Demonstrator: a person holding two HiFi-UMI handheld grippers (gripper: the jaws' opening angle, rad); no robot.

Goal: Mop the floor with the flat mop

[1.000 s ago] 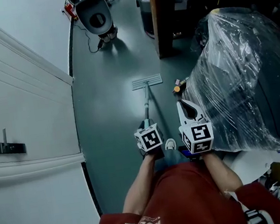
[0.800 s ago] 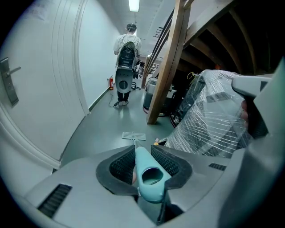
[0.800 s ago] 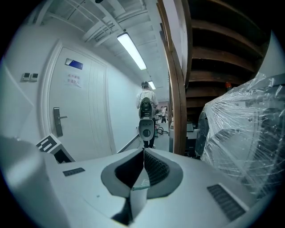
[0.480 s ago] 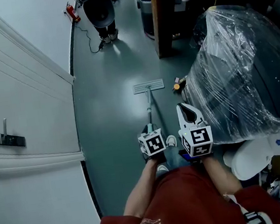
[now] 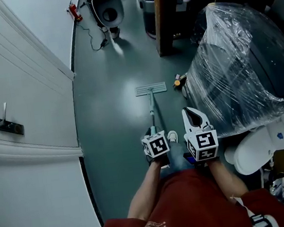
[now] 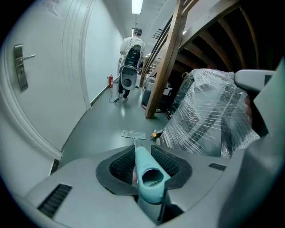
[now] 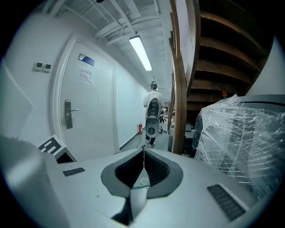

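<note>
Teal handle end (image 6: 150, 176): clamped between the ribbed pads of my left gripper (image 6: 143, 149), its open tip poking back toward me. I judge the hold firm enough to push, but gripped at one end only, so the pole could twist.
Right gripper (image 7: 143, 153): pinched together on nothing, just beside the left one and off the pole. I'd bring it onto the shaft lower down to steer.
Shaft (image 5: 152, 109): runs forward from my grip, tilted down to the floor.
Mop head (image 5: 150, 89): flat on the grey-green floor (image 5: 107, 104), about mid-width, crosswise to the shaft. It needs to stay flat through each stroke.
Orange bit (image 5: 178, 83): just beside the head's right end, near the floor's right edge. I can't tell what it is, and I'd steer round it.
Plastic-wrapped bundle (image 5: 244, 65): crowds the floor's right edge, so strokes should favour the left edge, by the door (image 5: 21, 100).
Far end: a wooden post (image 5: 160, 14), a machine (image 5: 108, 10) and a person (image 6: 132, 42) behind it, all well apart from the head. Straight pushes have room.
</note>
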